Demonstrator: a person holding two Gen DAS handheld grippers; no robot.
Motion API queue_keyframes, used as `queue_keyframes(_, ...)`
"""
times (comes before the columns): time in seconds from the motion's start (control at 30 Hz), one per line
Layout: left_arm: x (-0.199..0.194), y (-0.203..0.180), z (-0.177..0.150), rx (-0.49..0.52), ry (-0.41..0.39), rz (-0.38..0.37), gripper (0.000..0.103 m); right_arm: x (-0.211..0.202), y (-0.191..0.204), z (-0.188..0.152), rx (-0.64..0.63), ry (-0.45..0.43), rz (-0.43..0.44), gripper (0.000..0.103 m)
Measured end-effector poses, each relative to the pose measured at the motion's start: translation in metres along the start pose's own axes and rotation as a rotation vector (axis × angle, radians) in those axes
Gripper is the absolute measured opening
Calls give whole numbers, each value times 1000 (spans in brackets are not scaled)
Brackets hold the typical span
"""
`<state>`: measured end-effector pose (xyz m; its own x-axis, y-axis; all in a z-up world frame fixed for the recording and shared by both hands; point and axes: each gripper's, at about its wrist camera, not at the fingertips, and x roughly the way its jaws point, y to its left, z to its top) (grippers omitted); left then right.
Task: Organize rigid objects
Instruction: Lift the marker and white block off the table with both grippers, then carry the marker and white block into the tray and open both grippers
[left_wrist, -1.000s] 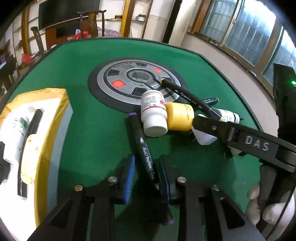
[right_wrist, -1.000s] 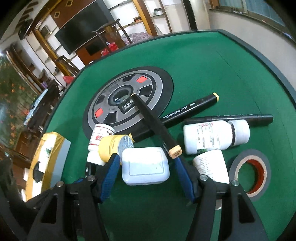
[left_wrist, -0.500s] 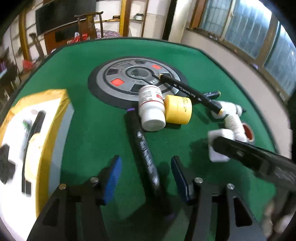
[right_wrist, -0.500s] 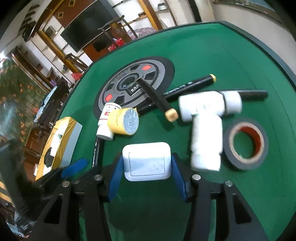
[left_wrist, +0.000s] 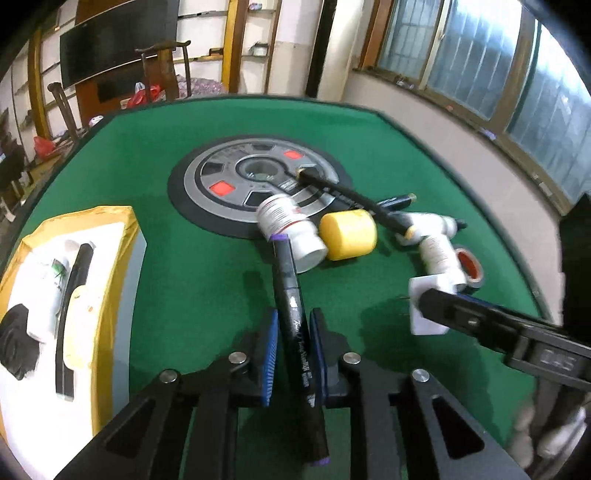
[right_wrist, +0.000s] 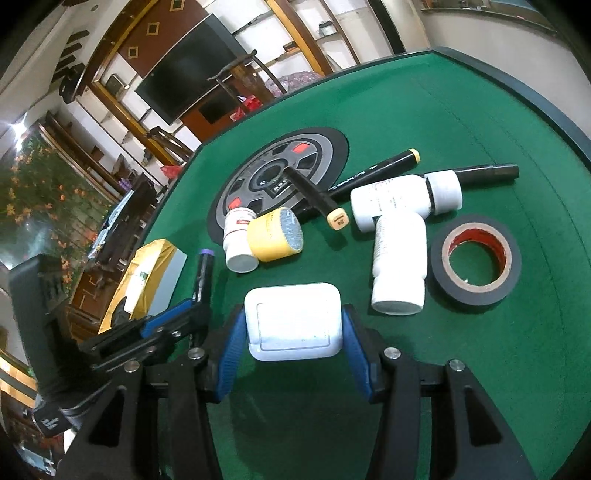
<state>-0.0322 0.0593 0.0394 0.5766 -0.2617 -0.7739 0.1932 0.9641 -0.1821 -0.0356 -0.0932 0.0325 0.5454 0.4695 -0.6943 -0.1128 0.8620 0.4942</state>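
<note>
My left gripper (left_wrist: 293, 349) is shut on a black marker with purple caps (left_wrist: 291, 314), lifted off the green table; the marker also shows in the right wrist view (right_wrist: 203, 273). My right gripper (right_wrist: 293, 332) is shut on a white rectangular case (right_wrist: 293, 325), held above the felt; the case shows at the right of the left wrist view (left_wrist: 424, 310). A yellow-edged box (left_wrist: 92, 280) with several items inside sits at the left.
On the table lie a white bottle (right_wrist: 238, 236), a yellow cylinder (right_wrist: 275, 238), two more white bottles (right_wrist: 397, 258), black markers (right_wrist: 373, 173) and a black tape roll (right_wrist: 476, 258). A grey round panel (left_wrist: 258, 177) marks the table's centre.
My left gripper closed on the purple-capped marker and raised it. My right gripper lifted the white case and drew it back from the pile.
</note>
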Motion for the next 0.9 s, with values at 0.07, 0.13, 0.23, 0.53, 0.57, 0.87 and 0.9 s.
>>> queue_keyframes(0.07,-13,1,-2,-2,-25,-19,17,-4,4,-2,-4,-8,11,49)
queue_keyframes(0.13,-28,5,-5,-7,-51,-49,17,-7,8,-3,-10,-12,18,50)
queue_keyframes(0.23,-39,11,-5,-22,-62,-57,17,-13,19,-3,-36,-22,19,50)
queue_keyframes(0.53,26,-3,-4,21,79,127,75,-11,26,-10,-31,-16,5,50)
queue_keyframes(0.57,38,-4,-4,36,103,149,71,-13,24,-11,-26,-17,5,50)
queue_keyframes(0.87,8,-9,-10,64,60,71,16,-23,3,-15,16,-44,24,50)
queue_keyframes(0.9,2,-7,-11,59,50,66,16,-22,1,-15,24,-44,30,50)
